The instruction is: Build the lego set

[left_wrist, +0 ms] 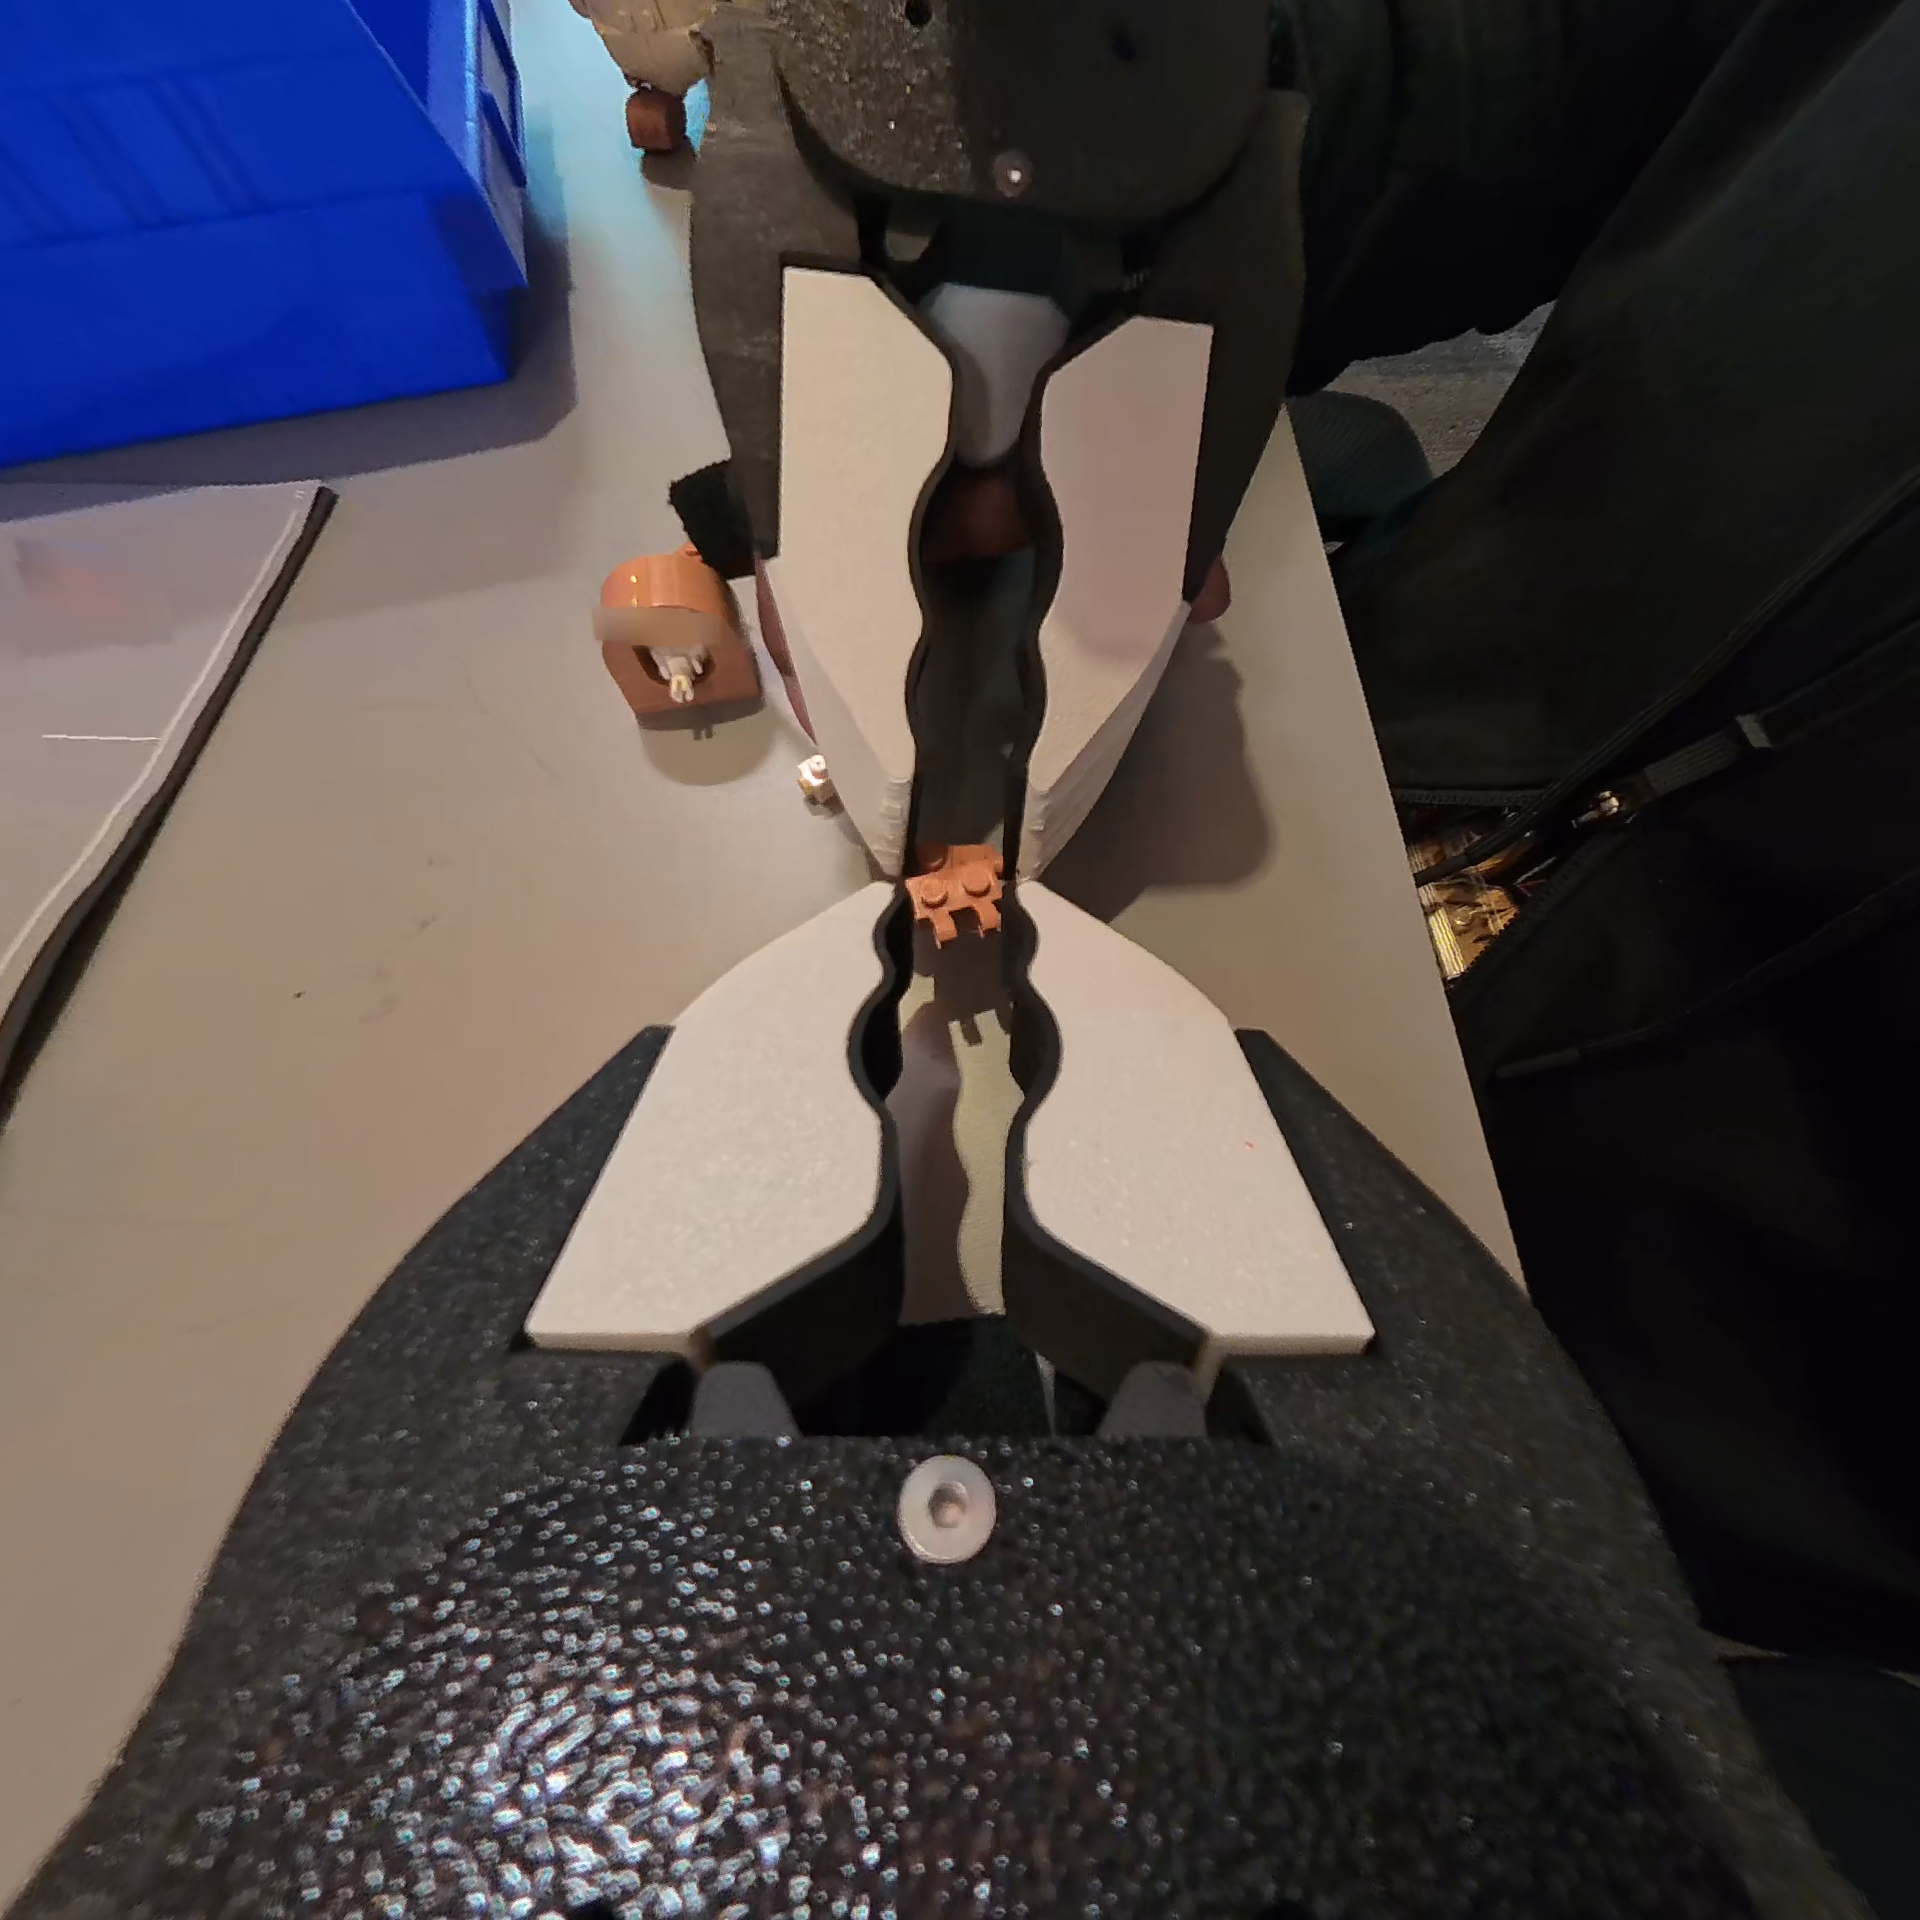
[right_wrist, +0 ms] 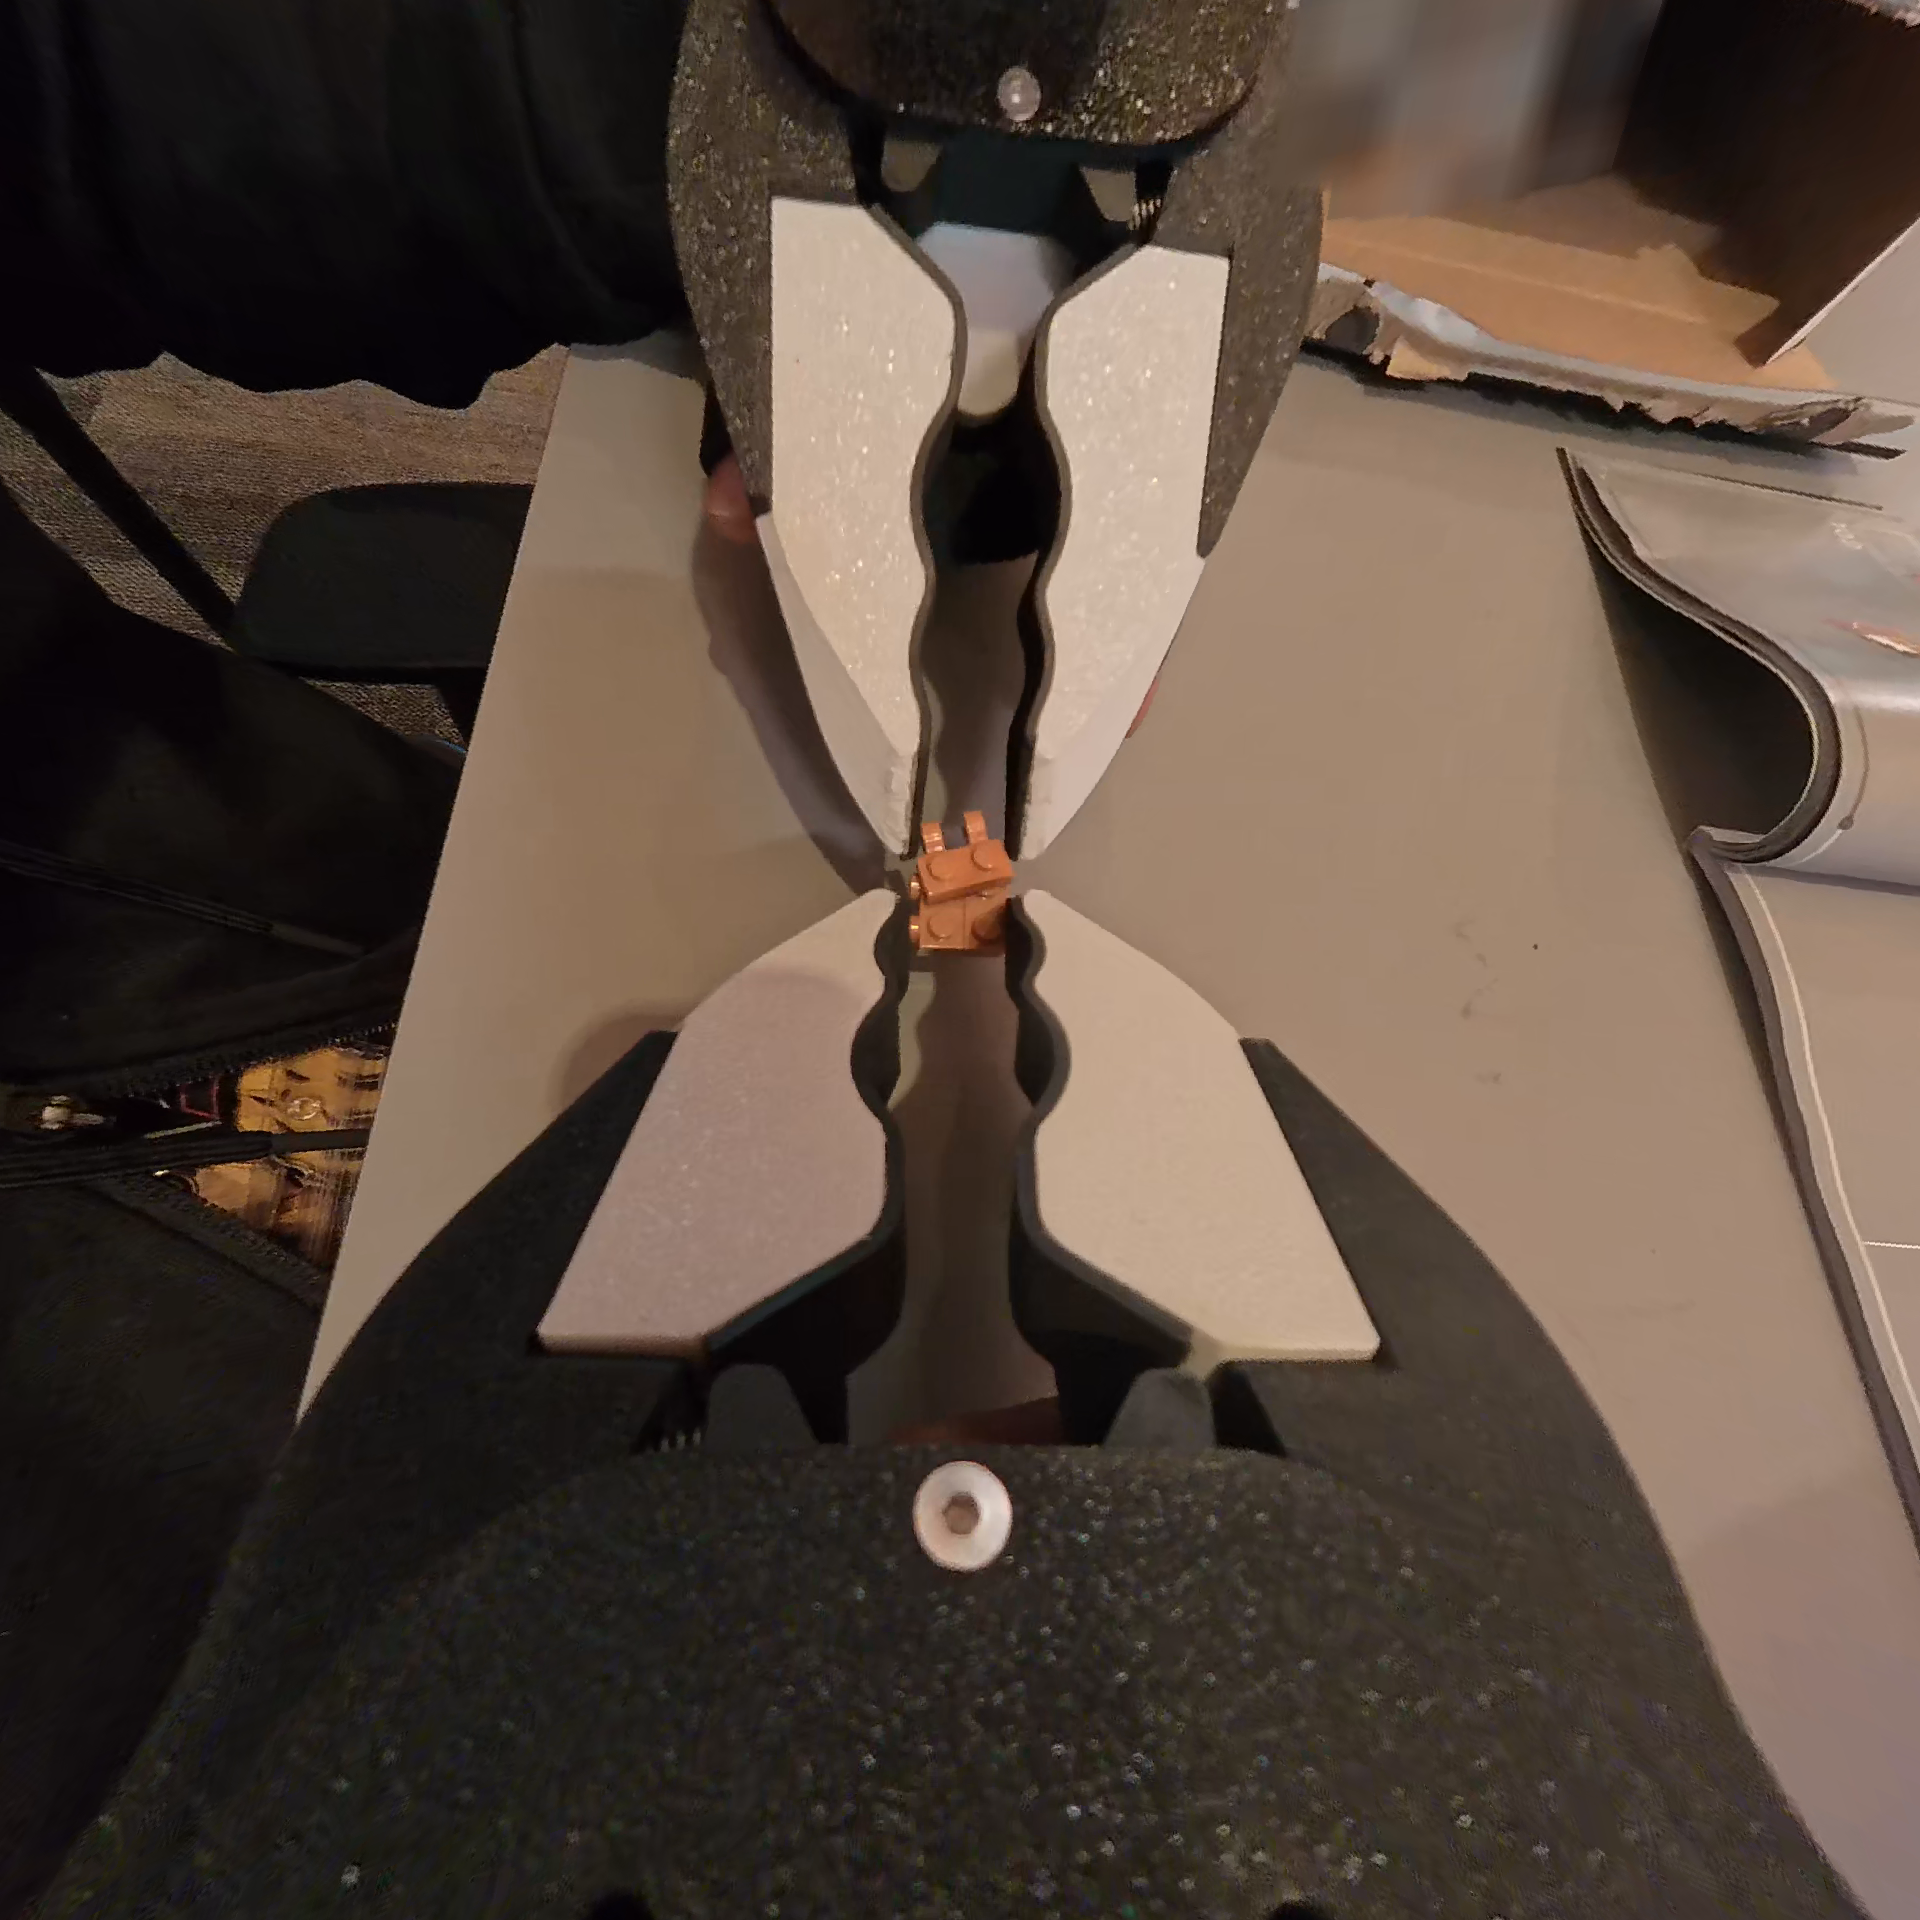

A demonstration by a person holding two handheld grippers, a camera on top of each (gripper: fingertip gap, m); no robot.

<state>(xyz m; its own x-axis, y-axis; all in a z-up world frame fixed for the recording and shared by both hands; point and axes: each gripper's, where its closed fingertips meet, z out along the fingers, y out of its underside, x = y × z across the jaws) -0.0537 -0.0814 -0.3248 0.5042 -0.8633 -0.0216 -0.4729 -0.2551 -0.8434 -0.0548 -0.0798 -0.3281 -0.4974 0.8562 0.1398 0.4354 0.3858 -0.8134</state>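
Observation:
My two grippers meet tip to tip above the grey table [left_wrist: 416, 935]. My left gripper [left_wrist: 956, 912] is shut on a small orange-brown plate with two clips [left_wrist: 954, 902]; the clips point back toward its camera. My right gripper [right_wrist: 956, 930] is shut on a small orange-brown brick with studs on its side [right_wrist: 951, 928]. In the right wrist view the clip plate [right_wrist: 964, 868] sits in the left gripper [right_wrist: 964, 831] and rests against the brick's far face. In the left wrist view the right gripper [left_wrist: 961, 847] comes in from the top with its brick [left_wrist: 966, 858] just behind the plate.
A blue bin [left_wrist: 239, 208] stands at the far left. A brown block assembly with a white pin [left_wrist: 675, 655] and a small white piece [left_wrist: 816, 779] lie on the table. A grey mat [right_wrist: 1818, 675], an open cardboard box [right_wrist: 1558, 260], a black chair [right_wrist: 384, 571] and the table's edge [left_wrist: 1382, 727] are close. Left and right tips are no more than a few centimetres apart.

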